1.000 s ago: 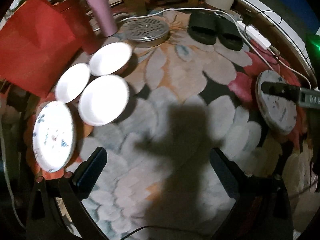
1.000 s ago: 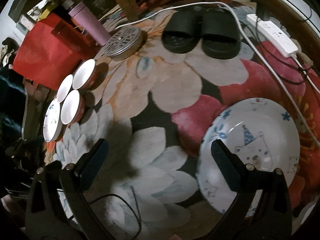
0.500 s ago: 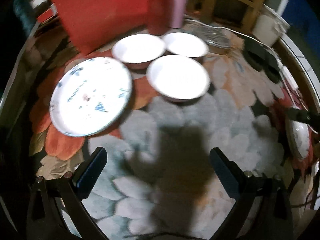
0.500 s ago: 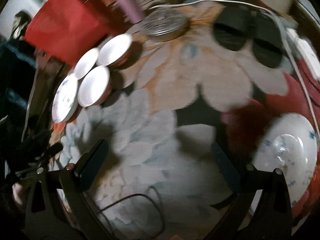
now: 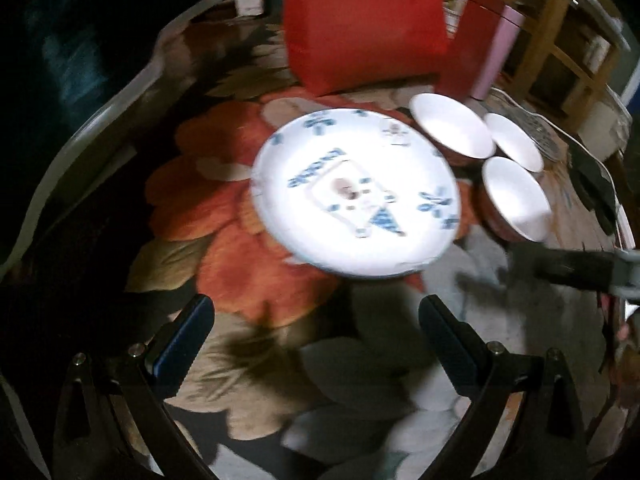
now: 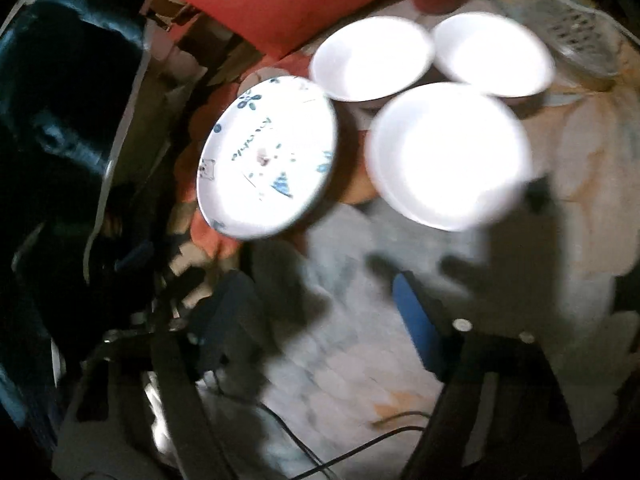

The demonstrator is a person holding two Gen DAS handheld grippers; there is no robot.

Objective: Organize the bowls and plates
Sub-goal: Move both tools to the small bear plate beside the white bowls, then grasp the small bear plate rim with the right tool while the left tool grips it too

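- On the flower-patterned rug (image 5: 248,264): a round white plate with blue cartoon print (image 5: 356,192), lying flat, nothing stacked on it.
- Just right of that plate in the left wrist view: three white bowls with reddish outsides, clustered close together, one nearest the plate (image 5: 452,130), one behind (image 5: 514,142), one toward the near side (image 5: 516,198).
- Behind the crockery: a red paper bag (image 5: 364,24) standing upright, a pink tumbler (image 5: 498,56) to its right, a perforated metal lid (image 6: 580,40) beyond the bowls.
- Left gripper (image 5: 316,344): jaws wide apart, nothing between them, hovering over bare rug just short of the plate's near edge.
- Right gripper (image 6: 320,312): jaws closing, only rug between them, no pad touching crockery; blurred in its own view, near bowl (image 6: 448,156) lying just ahead of the fingers.
- Same plate (image 6: 268,156) left of the bowls in the right wrist view, apart from both fingers.
- At the right edge of the left wrist view: one dark finger of the right gripper, reaching in beside the near bowl; contact impossible to tell.
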